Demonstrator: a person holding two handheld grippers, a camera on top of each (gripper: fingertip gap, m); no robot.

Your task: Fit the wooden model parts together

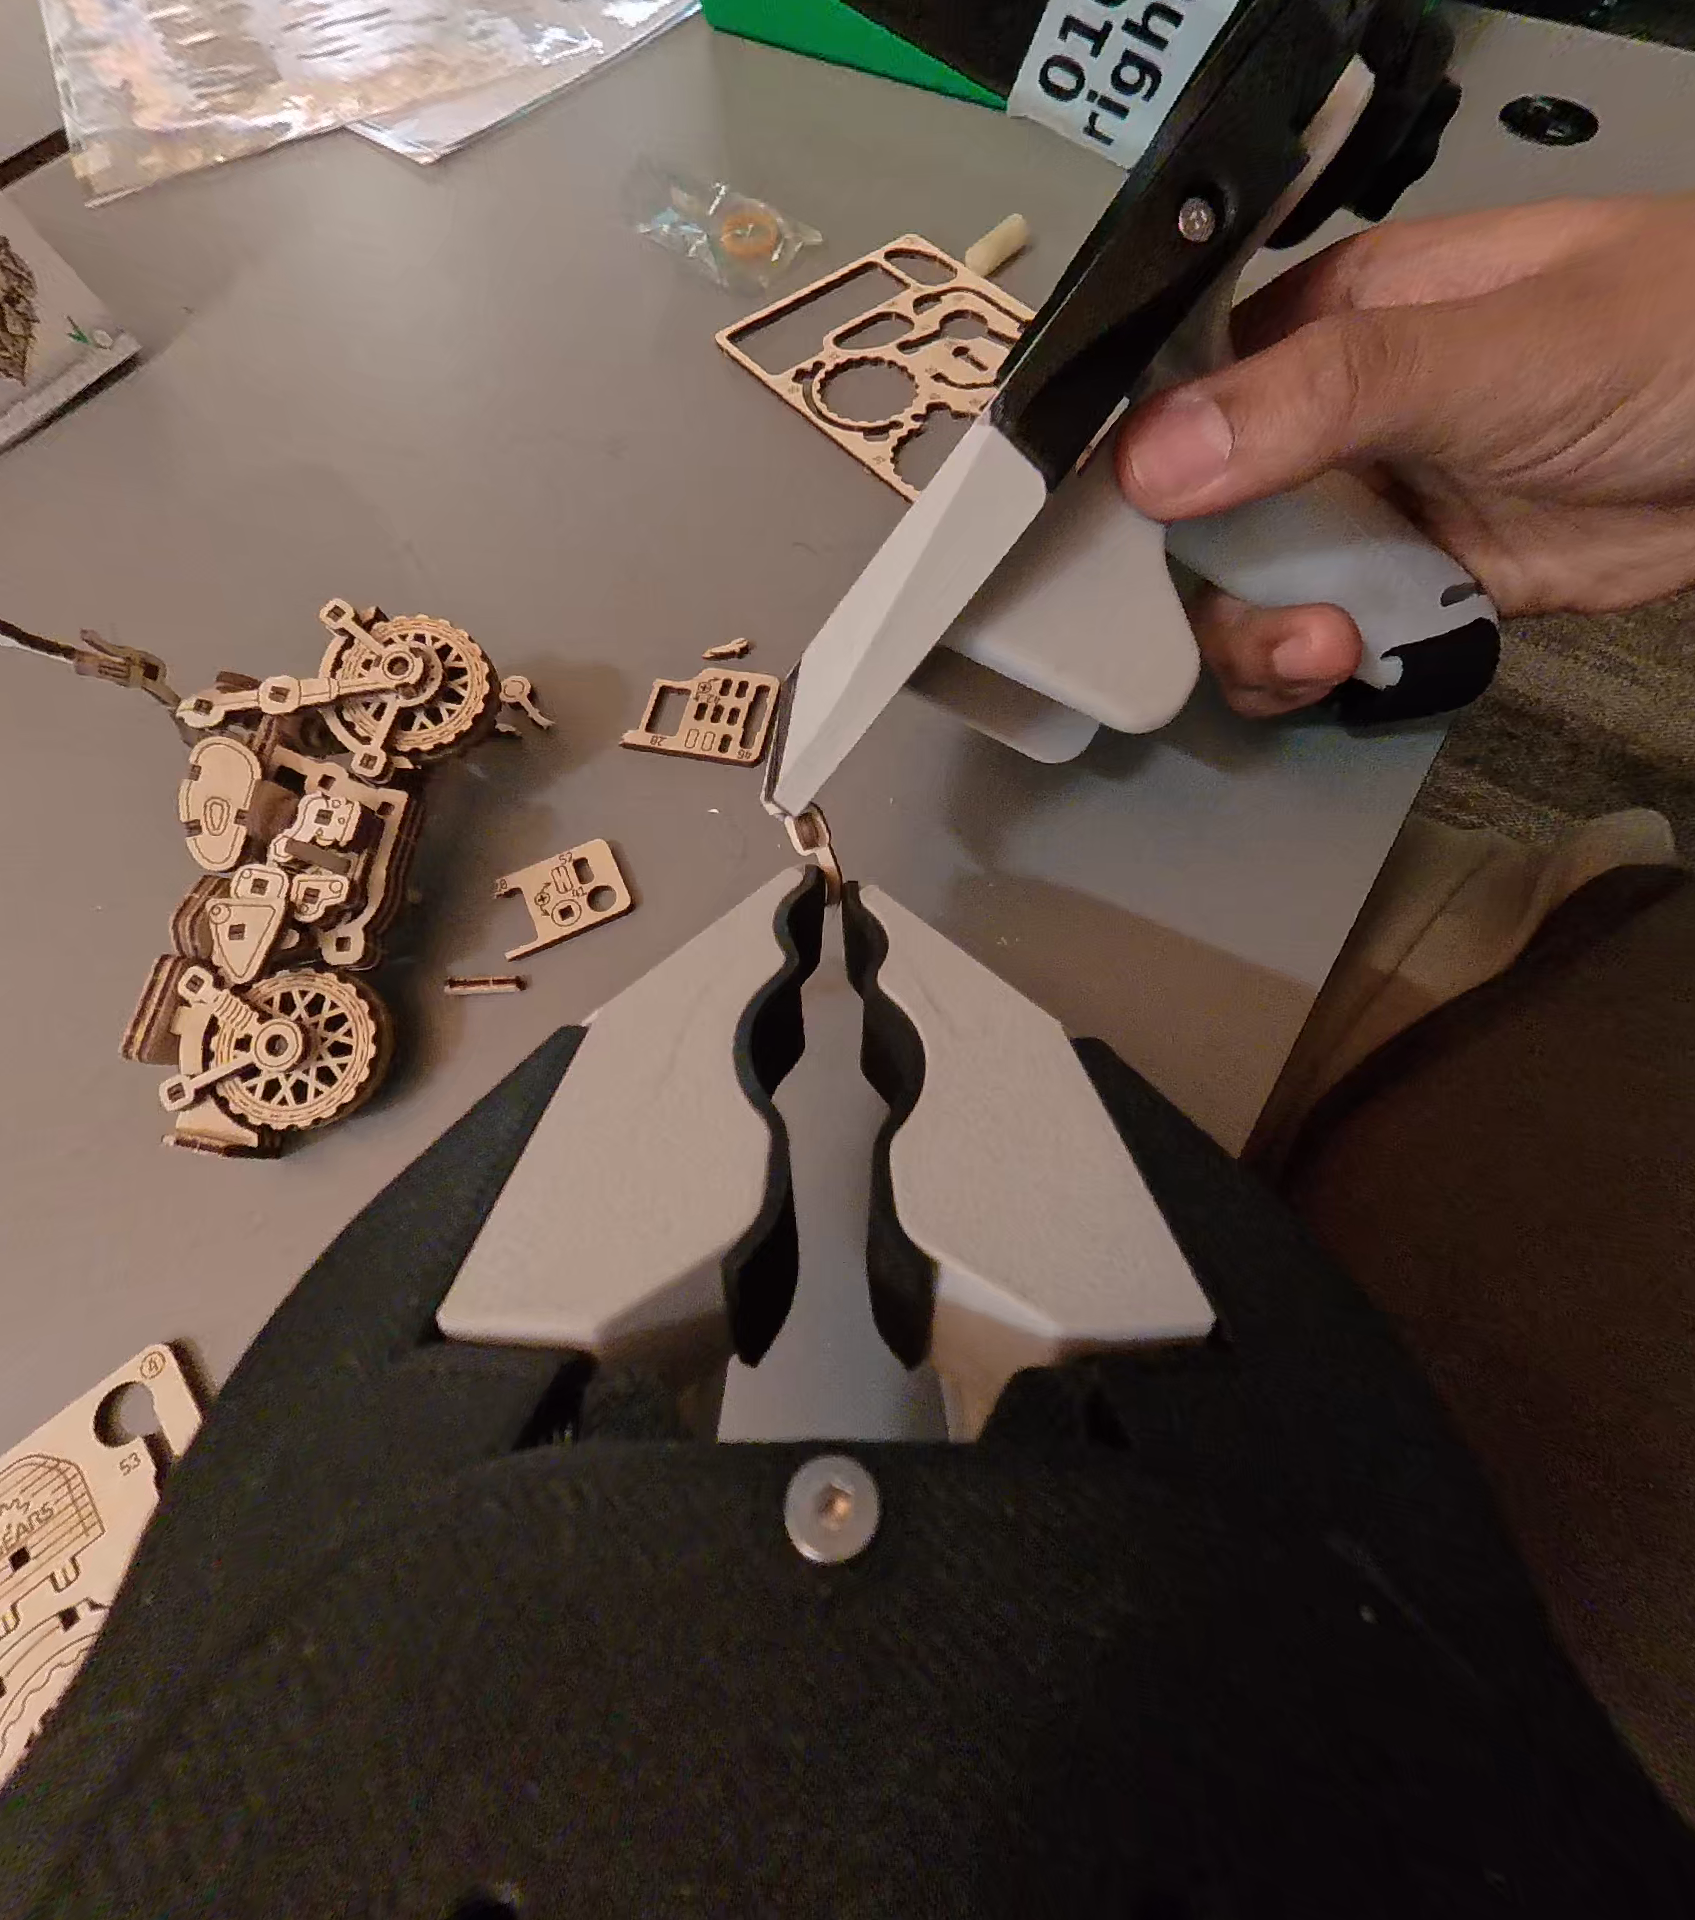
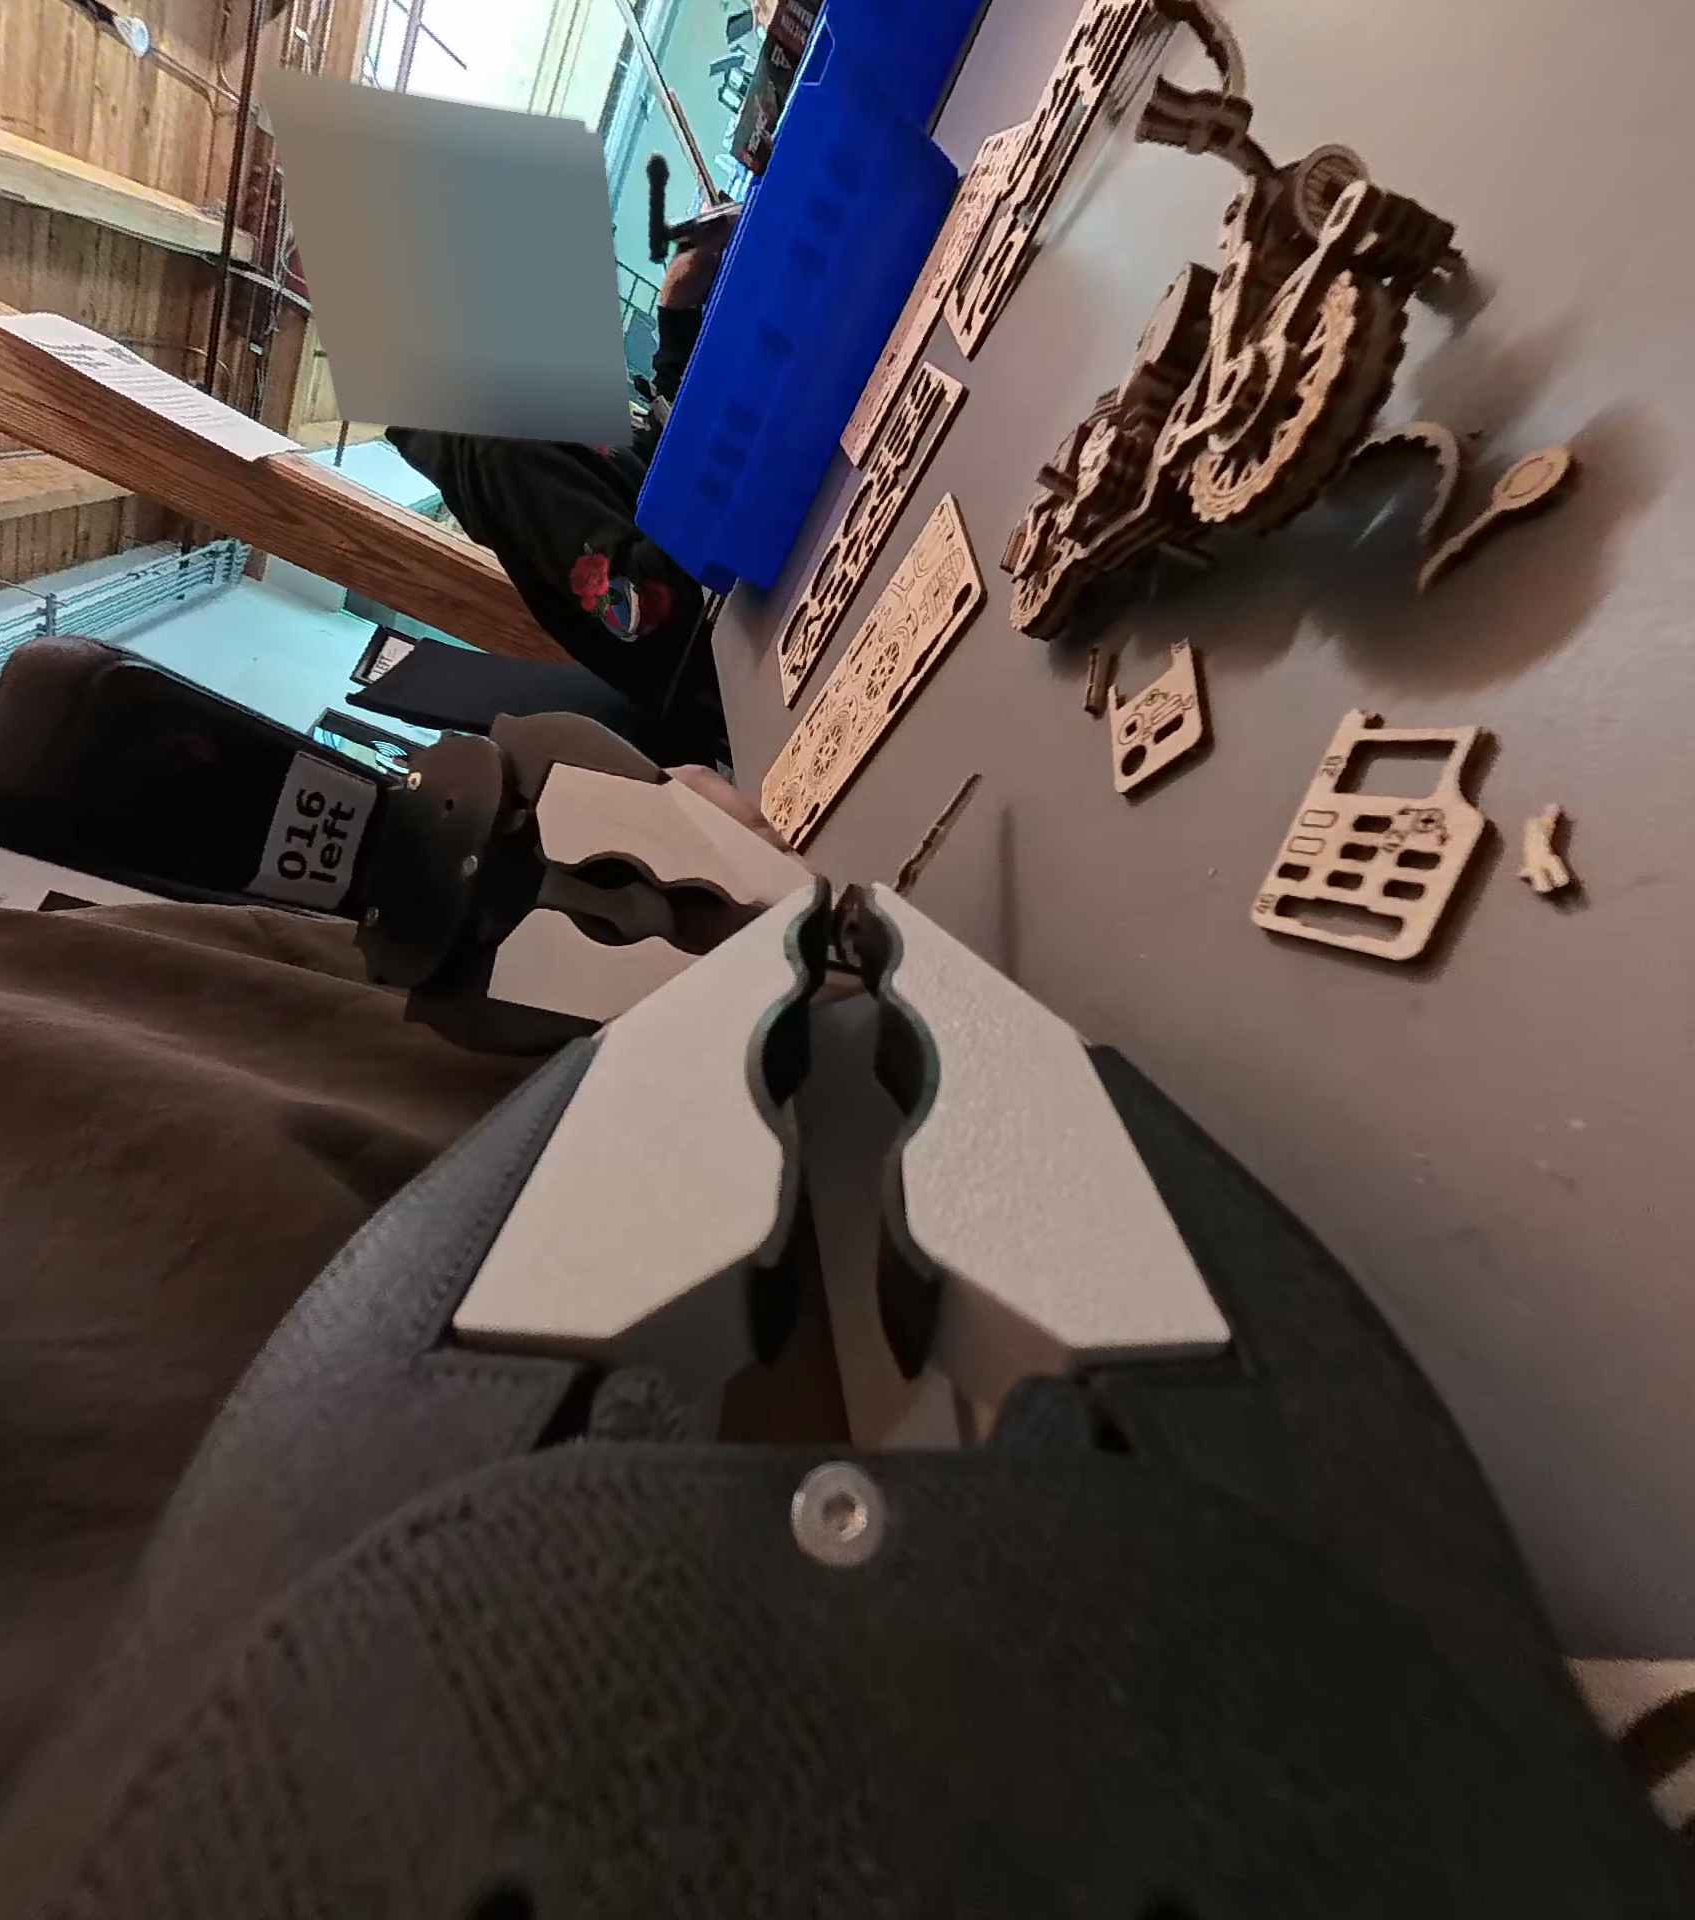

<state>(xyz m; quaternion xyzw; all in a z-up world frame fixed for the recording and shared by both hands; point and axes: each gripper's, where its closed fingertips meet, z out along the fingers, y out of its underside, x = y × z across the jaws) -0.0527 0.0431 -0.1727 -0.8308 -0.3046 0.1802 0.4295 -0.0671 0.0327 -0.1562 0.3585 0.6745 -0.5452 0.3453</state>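
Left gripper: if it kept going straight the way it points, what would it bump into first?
Probably the right gripper's tip, which meets the small wooden part held by the left gripper. Depth is hard to judge.

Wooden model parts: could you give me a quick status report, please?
Left gripper and right gripper both shut on one small wooden piece, tip to tip above the table. Part-built motorcycle lies clear. Nothing in the way.

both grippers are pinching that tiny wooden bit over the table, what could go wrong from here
1. The small wooden piece is held only at the very tips of the left gripper and right gripper, so it could slip out and drop.
2. It looks thin; opposing pulls or twists might snap it.
3. If dropped, it could land among the loose offcuts on the grey table and be hard to find.
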